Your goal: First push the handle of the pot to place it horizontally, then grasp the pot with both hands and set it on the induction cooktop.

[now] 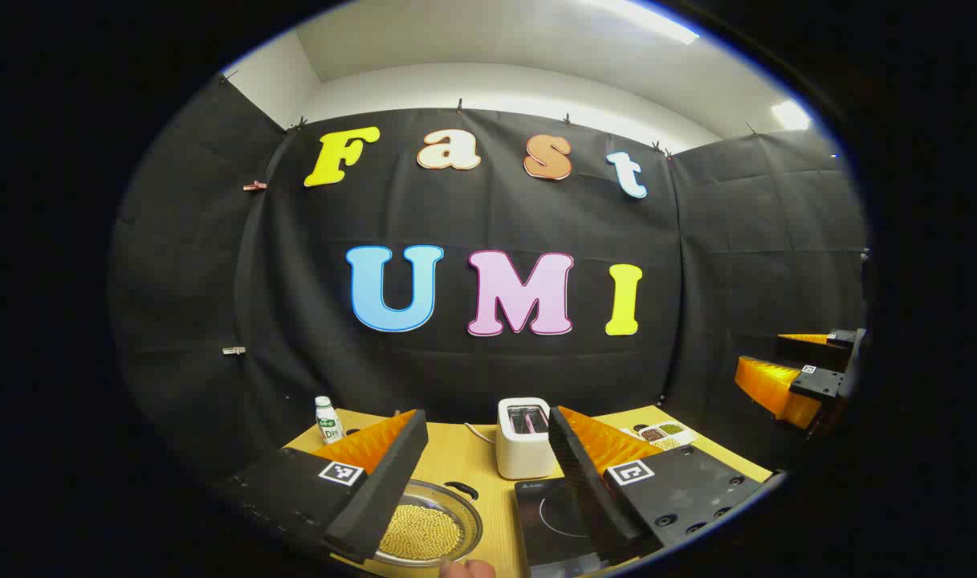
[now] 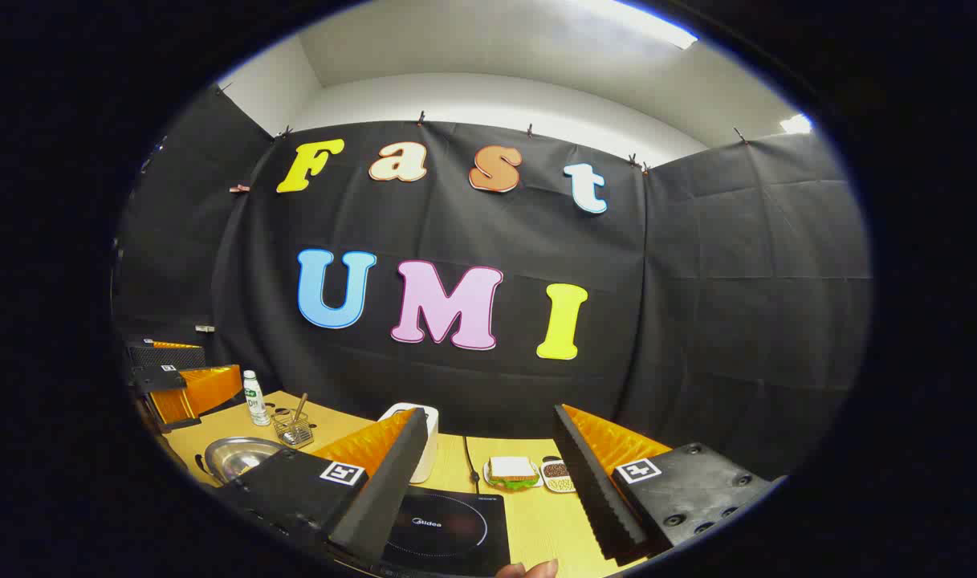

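A shallow metal pot point(image 1: 464, 514) holding yellow beans sits on the wooden table point(image 1: 464, 461), partly under my left gripper's near finger. Its black handle point(image 1: 462, 487) shows at the far rim. The black induction cooktop point(image 1: 548, 518) lies just right of the pot. My left gripper point(image 1: 486, 414) hovers open above both, holding nothing. In the right gripper view, my right gripper point(image 2: 490, 411) is open over the cooktop point(image 2: 448, 526), with the pot point(image 2: 233, 456) far to the left and the left gripper point(image 2: 179, 377) above it. The right gripper point(image 1: 801, 369) also shows raised at the right edge.
A white toaster point(image 1: 523, 437) stands behind the cooktop, its cord beside it. A small bottle point(image 2: 254, 397) and a wire basket point(image 2: 293, 429) sit at the back left. A sandwich plate point(image 2: 512, 472) and a small dish point(image 2: 558, 474) lie right of the toaster. A fingertip point(image 1: 466, 568) shows at the bottom edge.
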`<state>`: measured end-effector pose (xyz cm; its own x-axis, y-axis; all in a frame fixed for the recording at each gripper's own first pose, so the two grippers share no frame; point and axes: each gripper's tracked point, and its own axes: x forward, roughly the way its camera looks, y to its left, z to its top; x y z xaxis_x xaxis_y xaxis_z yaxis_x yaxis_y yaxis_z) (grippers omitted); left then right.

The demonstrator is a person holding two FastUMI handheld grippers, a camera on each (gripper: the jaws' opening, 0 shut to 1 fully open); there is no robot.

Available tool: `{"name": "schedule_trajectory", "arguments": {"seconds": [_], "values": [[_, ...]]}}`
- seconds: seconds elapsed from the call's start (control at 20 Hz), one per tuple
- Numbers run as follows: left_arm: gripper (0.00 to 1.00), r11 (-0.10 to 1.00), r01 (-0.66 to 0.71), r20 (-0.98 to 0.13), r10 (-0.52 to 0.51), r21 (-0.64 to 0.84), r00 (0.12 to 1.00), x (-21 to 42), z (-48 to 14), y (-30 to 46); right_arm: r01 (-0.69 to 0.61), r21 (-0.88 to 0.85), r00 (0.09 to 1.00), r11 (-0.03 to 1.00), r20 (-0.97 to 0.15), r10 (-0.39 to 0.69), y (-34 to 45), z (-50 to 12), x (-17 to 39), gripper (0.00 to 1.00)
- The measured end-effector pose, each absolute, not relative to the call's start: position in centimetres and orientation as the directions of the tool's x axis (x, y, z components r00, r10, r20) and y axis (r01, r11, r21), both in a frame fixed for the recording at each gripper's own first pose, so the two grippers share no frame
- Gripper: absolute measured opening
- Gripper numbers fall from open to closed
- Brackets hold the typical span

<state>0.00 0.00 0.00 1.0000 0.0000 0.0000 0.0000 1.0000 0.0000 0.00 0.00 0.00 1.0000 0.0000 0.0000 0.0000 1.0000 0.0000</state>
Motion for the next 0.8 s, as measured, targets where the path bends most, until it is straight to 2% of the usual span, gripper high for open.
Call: {"name": "schedule_trajectory", "arguments": {"seconds": [0.8], "values": [[0.94,1.0,-0.01,0.007,0.01,-0.002,1.0,-0.32,-0.14,0.66,0.016,-0.011,1.0,1.0,0.007,-0.016,0.02,0.17,-0.56,0.97]]}}
